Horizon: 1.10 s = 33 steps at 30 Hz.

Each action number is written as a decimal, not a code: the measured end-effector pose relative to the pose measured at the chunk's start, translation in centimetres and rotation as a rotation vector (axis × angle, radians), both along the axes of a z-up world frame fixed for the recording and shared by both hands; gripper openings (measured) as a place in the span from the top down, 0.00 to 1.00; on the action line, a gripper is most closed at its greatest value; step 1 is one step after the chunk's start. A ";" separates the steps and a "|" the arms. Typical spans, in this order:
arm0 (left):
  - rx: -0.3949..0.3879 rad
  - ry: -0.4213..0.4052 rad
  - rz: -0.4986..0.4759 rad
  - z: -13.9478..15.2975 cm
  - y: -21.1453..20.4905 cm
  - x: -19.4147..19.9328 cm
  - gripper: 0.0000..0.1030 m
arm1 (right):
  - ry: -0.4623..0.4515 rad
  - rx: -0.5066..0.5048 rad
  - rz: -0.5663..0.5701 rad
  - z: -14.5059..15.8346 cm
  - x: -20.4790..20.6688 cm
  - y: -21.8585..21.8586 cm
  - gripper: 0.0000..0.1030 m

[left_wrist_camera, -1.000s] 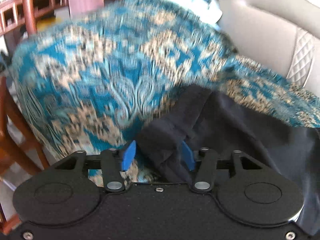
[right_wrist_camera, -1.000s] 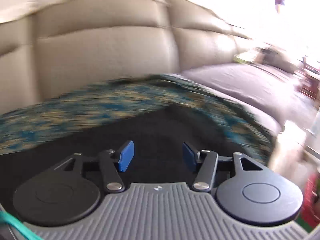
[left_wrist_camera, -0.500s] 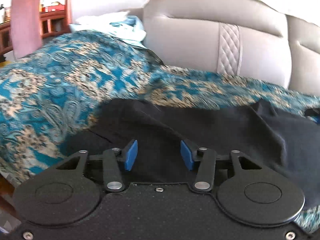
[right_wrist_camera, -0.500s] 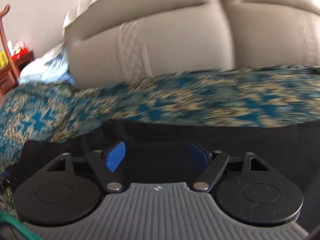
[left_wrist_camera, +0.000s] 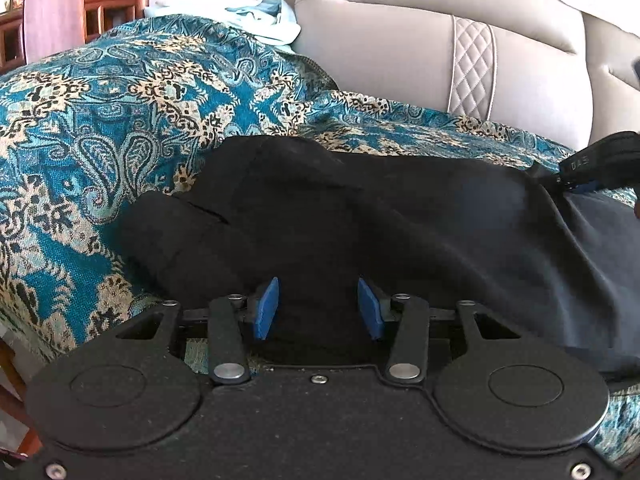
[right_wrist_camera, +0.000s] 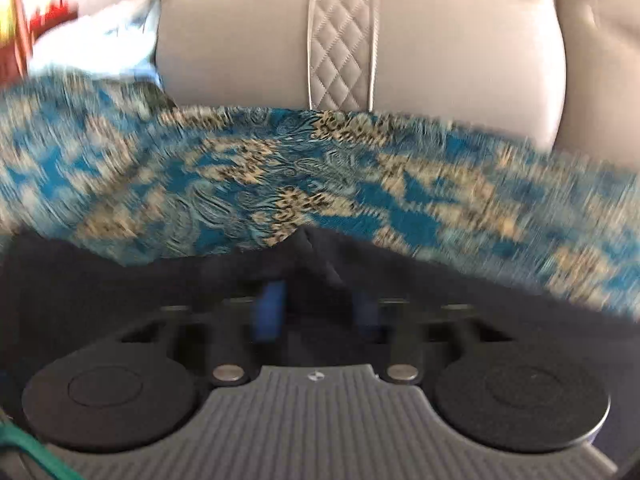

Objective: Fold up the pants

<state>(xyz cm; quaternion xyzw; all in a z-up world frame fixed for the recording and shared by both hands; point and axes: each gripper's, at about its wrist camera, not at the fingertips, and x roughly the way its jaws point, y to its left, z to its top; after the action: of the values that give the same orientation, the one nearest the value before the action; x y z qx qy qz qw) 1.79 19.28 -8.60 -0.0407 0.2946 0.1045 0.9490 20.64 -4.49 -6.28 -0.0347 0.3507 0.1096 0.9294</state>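
The black pants (left_wrist_camera: 400, 224) lie spread across a teal patterned cover (left_wrist_camera: 120, 120) on a beige sofa. My left gripper (left_wrist_camera: 318, 310) sits low over their near left end. Its blue pads (left_wrist_camera: 266, 308) stand partly apart, with a thick bunch of the black cloth filling the gap between them. My right gripper (left_wrist_camera: 580, 178) shows at the right edge of the left wrist view, where the cloth is drawn up into a point at its tip. In the blurred right wrist view, the right gripper (right_wrist_camera: 316, 312) has its jaws closing on a raised ridge of the pants (right_wrist_camera: 316, 252).
The sofa's padded backrest (left_wrist_camera: 400, 48) with its quilted strip rises right behind the pants. Light blue cloth (left_wrist_camera: 256, 12) is piled at the back left. Wooden furniture (left_wrist_camera: 52, 4) stands beyond the sofa's left end. The patterned cover drops away at the near left.
The left gripper swung round and sank from the sofa's left end to the pants' near edge. The right gripper swept left along the sofa, and its wide jaws have come inward around a fold.
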 end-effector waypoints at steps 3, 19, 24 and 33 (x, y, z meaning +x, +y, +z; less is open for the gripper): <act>-0.001 -0.014 0.004 -0.1 0.2 0.1 0.56 | -0.006 -0.026 0.004 0.3 0.7 0.6 0.94; -0.021 -0.041 0.014 -0.2 0.3 0.1 0.55 | -0.106 0.175 0.119 3.1 -2.6 -2.1 0.48; -0.027 -0.044 0.012 -0.1 0.4 0.1 0.55 | -0.030 0.111 0.328 0.6 -6.7 1.3 0.46; -0.015 -0.041 0.005 -0.2 0.3 0.0 0.55 | -0.102 -0.094 0.074 -1.5 -2.0 2.5 0.47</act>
<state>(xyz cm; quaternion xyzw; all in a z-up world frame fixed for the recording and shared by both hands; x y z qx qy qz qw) 1.79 19.58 -8.79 -0.0508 0.2759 0.1036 0.9542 18.66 -2.00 -7.75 -0.0966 0.3059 0.1253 0.9388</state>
